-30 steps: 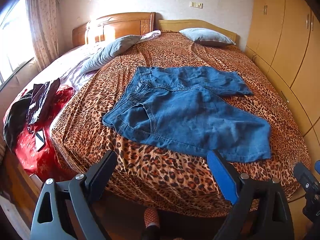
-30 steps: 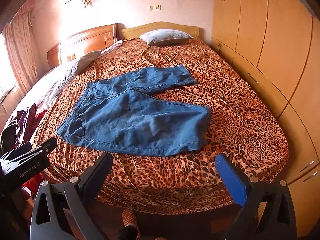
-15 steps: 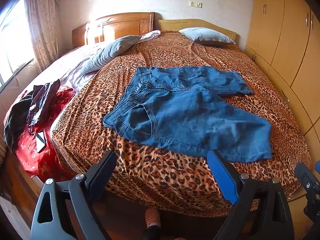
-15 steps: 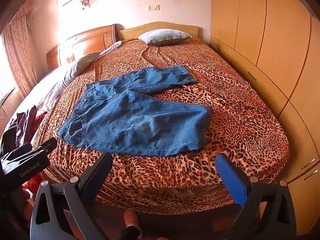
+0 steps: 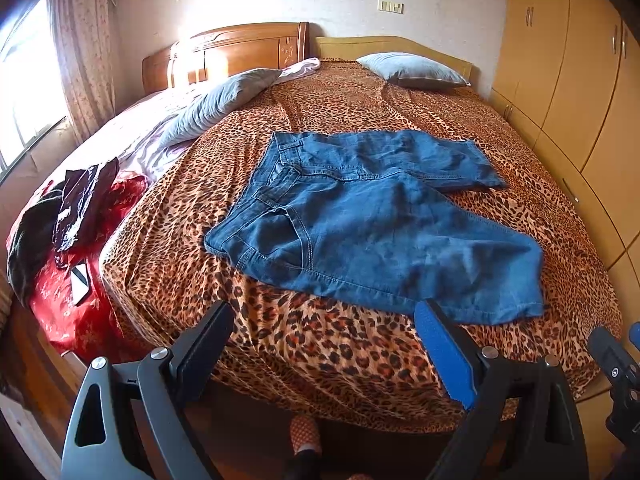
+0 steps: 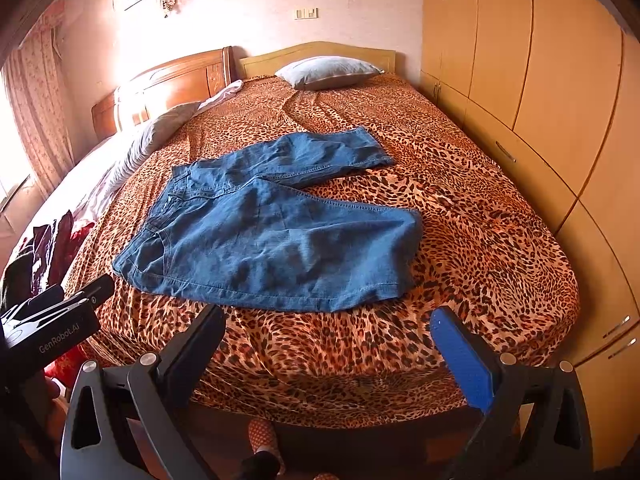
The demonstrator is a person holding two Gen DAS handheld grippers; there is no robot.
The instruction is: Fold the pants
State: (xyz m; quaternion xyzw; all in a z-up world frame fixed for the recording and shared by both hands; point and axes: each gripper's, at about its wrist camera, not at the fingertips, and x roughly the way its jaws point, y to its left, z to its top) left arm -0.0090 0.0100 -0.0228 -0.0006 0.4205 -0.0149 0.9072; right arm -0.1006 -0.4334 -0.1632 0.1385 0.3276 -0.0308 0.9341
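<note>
While both grippers, left gripper [image 5: 324,322] and right gripper [image 6: 328,326], hang spread wide and hold nothing, blue pants [image 5: 372,224] lie unfolded on a leopard-print bedspread [image 5: 360,96]. Wooden wardrobes [image 6: 540,60] line the bed's right side.

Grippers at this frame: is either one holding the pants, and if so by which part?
Neither. The left gripper and right gripper are both open and short of the bed; the denim pants lie untouched on the leopard-print bedspread.

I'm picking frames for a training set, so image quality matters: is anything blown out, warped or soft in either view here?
Left wrist view: window blown out, glare on the wooden headboard, wardrobe lines bowed by the fisheye, jeans sharp. Right wrist view: wall above the headboard washed out pinkish, same bowing, jeans stitching crisp.
</note>
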